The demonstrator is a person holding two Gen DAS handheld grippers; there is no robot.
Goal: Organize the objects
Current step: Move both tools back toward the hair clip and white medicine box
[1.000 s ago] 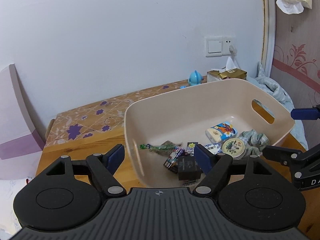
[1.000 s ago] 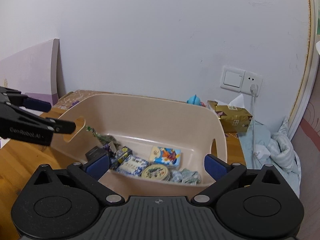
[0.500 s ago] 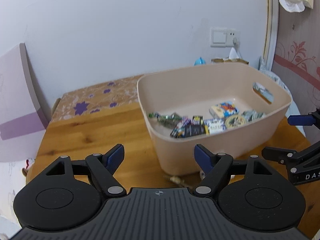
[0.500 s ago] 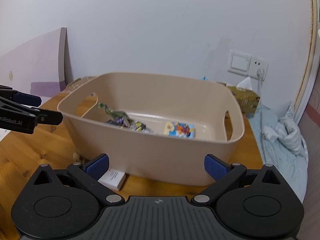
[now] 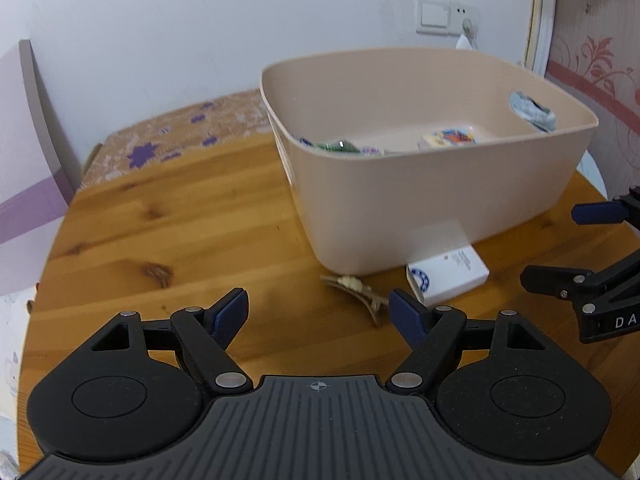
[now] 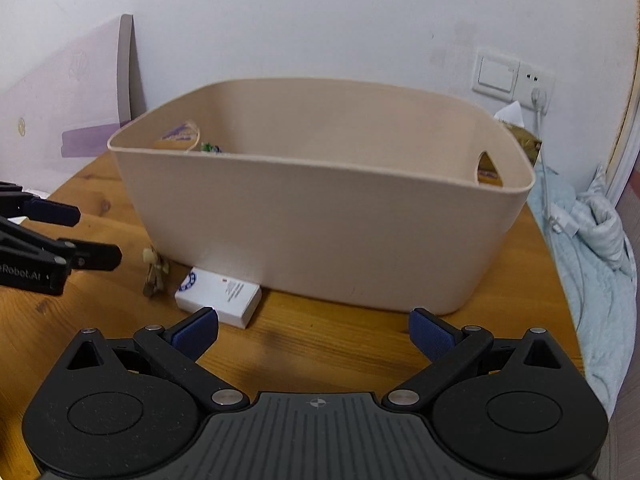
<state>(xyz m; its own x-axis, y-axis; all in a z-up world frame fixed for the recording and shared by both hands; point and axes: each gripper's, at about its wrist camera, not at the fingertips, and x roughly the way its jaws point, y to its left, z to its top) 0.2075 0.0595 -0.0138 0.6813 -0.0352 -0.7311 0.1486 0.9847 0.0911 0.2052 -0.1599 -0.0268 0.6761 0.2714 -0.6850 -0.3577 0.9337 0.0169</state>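
A beige plastic bin (image 5: 432, 196) stands on the wooden table (image 5: 180, 220) and holds several small packets, mostly hidden behind its wall. A white box (image 5: 448, 276) lies on the table against the bin's near side, with a small beige hair clip (image 5: 356, 290) to its left. Both show in the right wrist view: the bin (image 6: 320, 220), the box (image 6: 218, 296), the clip (image 6: 154, 272). My left gripper (image 5: 320, 314) is open and empty, low over the table just short of the clip. My right gripper (image 6: 314, 332) is open and empty in front of the bin.
A purple-and-white board (image 5: 24, 168) leans on the wall at left. A floral cloth (image 5: 168, 144) covers the table's far edge. A wall switch and socket (image 6: 512, 80) sit behind the bin. Bedding (image 6: 588, 240) lies to the right of the table.
Both grippers have pulled back from over the bin and dropped toward the table. The bin's contents have slid out of sight; the white box and clip have come into view.
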